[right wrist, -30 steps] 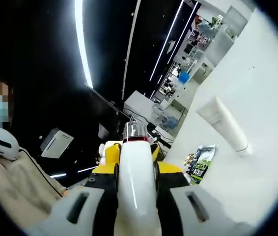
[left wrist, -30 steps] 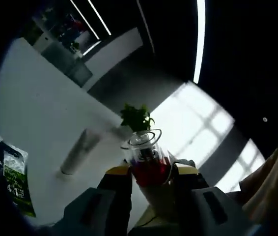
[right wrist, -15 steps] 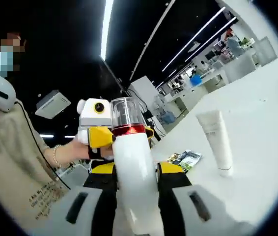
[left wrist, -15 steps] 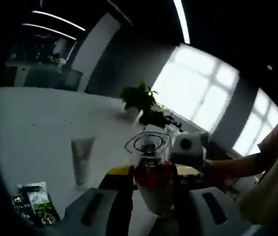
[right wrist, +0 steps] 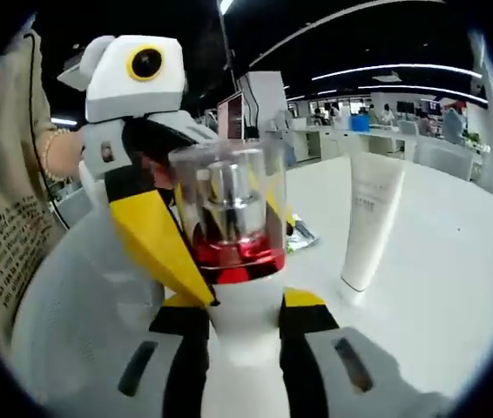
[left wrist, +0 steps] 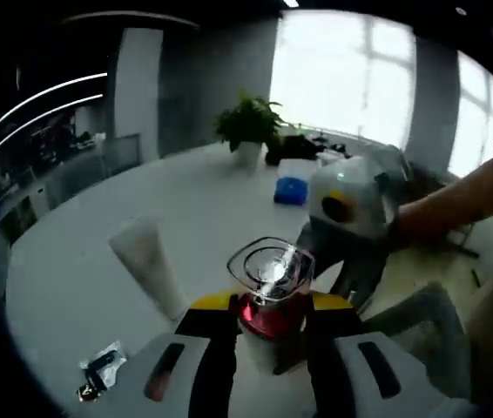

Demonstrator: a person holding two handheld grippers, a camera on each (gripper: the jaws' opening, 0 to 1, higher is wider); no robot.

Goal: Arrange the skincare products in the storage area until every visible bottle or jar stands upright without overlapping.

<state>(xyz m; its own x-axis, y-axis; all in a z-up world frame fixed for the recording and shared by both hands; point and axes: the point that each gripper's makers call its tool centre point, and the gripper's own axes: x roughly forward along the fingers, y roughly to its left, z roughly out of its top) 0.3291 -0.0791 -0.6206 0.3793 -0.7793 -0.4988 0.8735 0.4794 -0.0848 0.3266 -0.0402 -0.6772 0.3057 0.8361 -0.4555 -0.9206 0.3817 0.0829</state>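
Note:
A white pump bottle (right wrist: 229, 209) with a red collar and a clear cap is held off the table between both grippers. My right gripper (right wrist: 242, 300) is shut on its white body. My left gripper (left wrist: 270, 305) is shut on the same bottle (left wrist: 270, 266) at the red collar; one of its yellow fingers (right wrist: 155, 239) presses the collar from the left in the right gripper view. A white tube (right wrist: 368, 218) stands cap-down on the table to the right, and appears as the white tube (left wrist: 146, 261) in the left gripper view.
A small dark sachet (left wrist: 98, 370) lies flat on the white table (left wrist: 212, 200), and shows behind the bottle as the sachet (right wrist: 299, 239). A potted plant (left wrist: 248, 126) and a blue-and-white box (left wrist: 294, 181) sit at the far side. A person's hand (left wrist: 438, 209) holds the right gripper.
Both hands have rolled, bringing the bottle from tilted to nearly upright. The two grippers have drawn closer together, so the left one now looms large in the right gripper view.

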